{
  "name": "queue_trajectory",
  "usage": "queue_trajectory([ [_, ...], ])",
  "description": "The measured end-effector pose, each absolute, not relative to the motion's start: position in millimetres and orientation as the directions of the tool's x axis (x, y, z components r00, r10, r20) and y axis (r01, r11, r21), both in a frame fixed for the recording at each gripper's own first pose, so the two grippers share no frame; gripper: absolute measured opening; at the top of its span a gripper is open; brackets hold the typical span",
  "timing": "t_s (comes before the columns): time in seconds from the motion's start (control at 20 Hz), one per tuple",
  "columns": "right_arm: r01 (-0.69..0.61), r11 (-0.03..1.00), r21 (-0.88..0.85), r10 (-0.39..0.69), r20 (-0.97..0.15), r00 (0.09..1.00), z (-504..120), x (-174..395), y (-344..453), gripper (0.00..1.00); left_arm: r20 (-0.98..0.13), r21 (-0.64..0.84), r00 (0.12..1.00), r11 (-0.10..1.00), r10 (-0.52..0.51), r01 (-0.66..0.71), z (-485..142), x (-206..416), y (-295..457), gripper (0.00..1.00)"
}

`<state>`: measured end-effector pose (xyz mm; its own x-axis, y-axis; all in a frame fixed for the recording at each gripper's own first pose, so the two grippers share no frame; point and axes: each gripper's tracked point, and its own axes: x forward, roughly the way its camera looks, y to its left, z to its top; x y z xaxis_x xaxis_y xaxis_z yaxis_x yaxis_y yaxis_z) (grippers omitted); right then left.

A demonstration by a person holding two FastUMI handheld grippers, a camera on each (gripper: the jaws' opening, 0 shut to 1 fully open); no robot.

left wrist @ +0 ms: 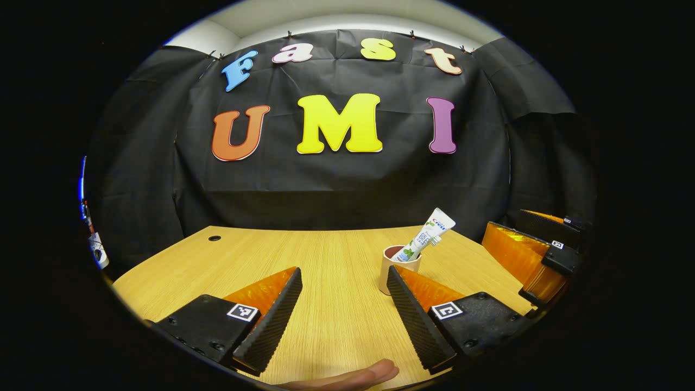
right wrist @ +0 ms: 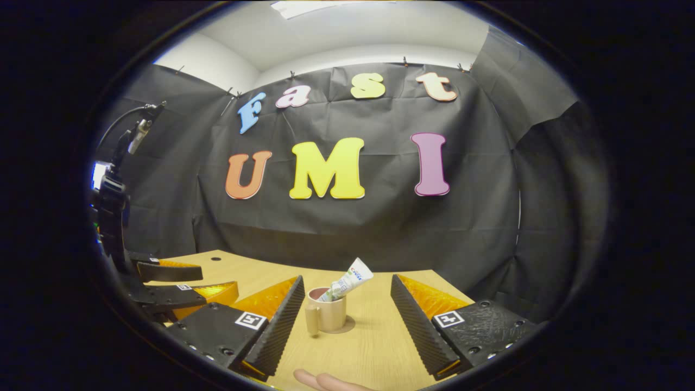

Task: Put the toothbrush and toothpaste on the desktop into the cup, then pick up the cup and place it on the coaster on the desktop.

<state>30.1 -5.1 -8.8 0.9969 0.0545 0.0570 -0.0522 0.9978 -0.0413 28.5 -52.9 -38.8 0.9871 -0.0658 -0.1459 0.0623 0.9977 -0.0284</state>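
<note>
Right gripper view shows the coaster point(right wrist: 347, 327) under the cup point(right wrist: 327, 315); both tongs gape empty.

Worktop point(right wrist: 374, 347): light yellow-tan wood grain w/ fine streaks. Cup point(right wrist: 327, 314) is cream/beige outside, reddish-brown inside, on a brown coaster point(right wrist: 347, 326). Toothpaste point(left wrist: 426, 236) tube is white w/ red, blue & green print; booth wall black.

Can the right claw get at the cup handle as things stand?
Probably yes. The right claw is open, and the cup stands ahead between its fingers, with the handle turned toward it. The toothpaste leans out the top, clear of that side.
</note>
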Motion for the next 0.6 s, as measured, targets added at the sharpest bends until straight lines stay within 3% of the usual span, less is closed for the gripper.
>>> queue_trajectory([
  [0.6, -0.052, 0.997, -0.051, 0.055, 0.044, 0.998, -13.4, 33.5, -6.3, 0.95, -0.166, -0.013, 0.984, 0.998, -0.064, 0.063, -46.1, 30.5, -55.9, 1.0],
])
